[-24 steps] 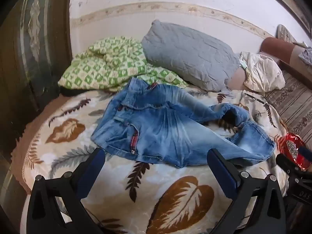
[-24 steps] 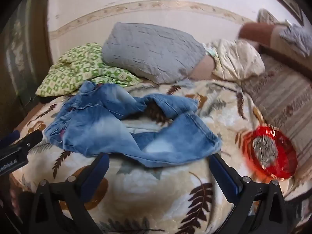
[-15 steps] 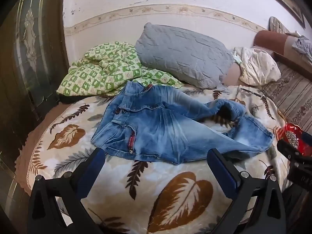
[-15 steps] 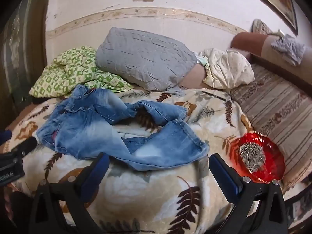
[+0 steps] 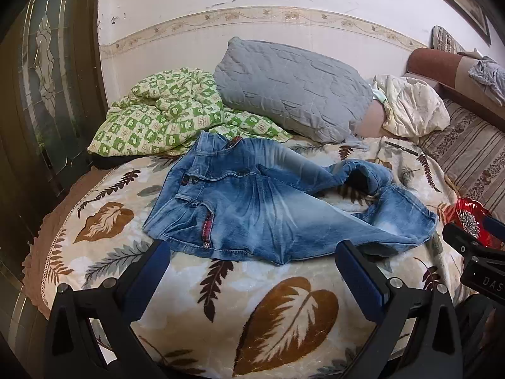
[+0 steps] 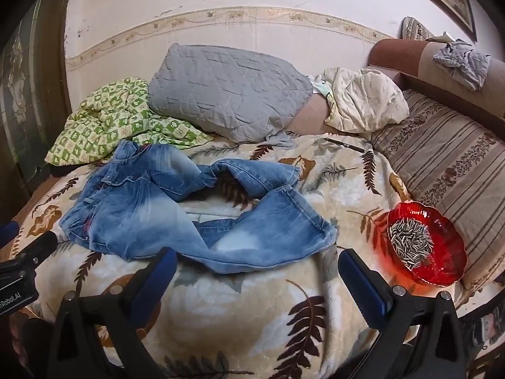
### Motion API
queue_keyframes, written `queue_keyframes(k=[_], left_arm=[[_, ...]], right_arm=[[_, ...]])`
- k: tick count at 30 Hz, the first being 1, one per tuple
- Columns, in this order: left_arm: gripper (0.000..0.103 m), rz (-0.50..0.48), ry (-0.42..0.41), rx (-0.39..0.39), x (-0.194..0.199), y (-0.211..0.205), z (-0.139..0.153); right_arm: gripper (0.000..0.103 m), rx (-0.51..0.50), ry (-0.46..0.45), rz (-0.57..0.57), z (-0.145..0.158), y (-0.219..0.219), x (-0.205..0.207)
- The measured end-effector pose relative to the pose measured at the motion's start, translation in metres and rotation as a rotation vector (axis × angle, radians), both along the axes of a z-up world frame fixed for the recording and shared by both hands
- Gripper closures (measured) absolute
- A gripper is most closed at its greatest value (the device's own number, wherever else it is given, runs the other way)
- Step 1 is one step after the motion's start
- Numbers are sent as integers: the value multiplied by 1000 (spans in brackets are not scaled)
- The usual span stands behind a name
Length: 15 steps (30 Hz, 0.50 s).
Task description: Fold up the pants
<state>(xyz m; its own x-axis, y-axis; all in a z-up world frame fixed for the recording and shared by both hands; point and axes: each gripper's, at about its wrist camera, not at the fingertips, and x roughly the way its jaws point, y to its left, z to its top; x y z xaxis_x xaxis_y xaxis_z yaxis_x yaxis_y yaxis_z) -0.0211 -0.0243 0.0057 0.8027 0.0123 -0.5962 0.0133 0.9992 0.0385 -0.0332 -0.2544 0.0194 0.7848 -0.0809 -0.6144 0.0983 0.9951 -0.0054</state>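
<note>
A pair of faded blue jeans (image 5: 268, 205) (image 6: 176, 218) lies rumpled on a leaf-patterned blanket (image 5: 284, 309) (image 6: 252, 315). The waistband sits to the left near the green quilt. The legs run right, one curling back on itself. My left gripper (image 5: 252, 257) hovers open just in front of the jeans' near edge, nothing between its blue pads. My right gripper (image 6: 257, 263) stands open as well, in front of the lower leg's hem, holding nothing. Each gripper shows at the edge of the other's view.
A green checked quilt (image 5: 167, 117) and a grey pillow (image 5: 296, 88) lie behind the jeans. A red glass bowl of seeds (image 6: 426, 243) sits on the right near the bed's edge. A pen (image 6: 344, 144) lies on the blanket. A dark door (image 5: 41, 94) stands left.
Both grippers have drawn back and tilted up a little, so more of the wall and blanket shows. The jeans have not moved. Both stay open.
</note>
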Motion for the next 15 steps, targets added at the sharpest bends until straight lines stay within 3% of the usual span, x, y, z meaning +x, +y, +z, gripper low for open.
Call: queue_keyframes(k=[15], left_arm=[[0, -26, 4, 5, -1, -2, 0]], right_arm=[[0, 24, 24, -6, 1, -2, 1]])
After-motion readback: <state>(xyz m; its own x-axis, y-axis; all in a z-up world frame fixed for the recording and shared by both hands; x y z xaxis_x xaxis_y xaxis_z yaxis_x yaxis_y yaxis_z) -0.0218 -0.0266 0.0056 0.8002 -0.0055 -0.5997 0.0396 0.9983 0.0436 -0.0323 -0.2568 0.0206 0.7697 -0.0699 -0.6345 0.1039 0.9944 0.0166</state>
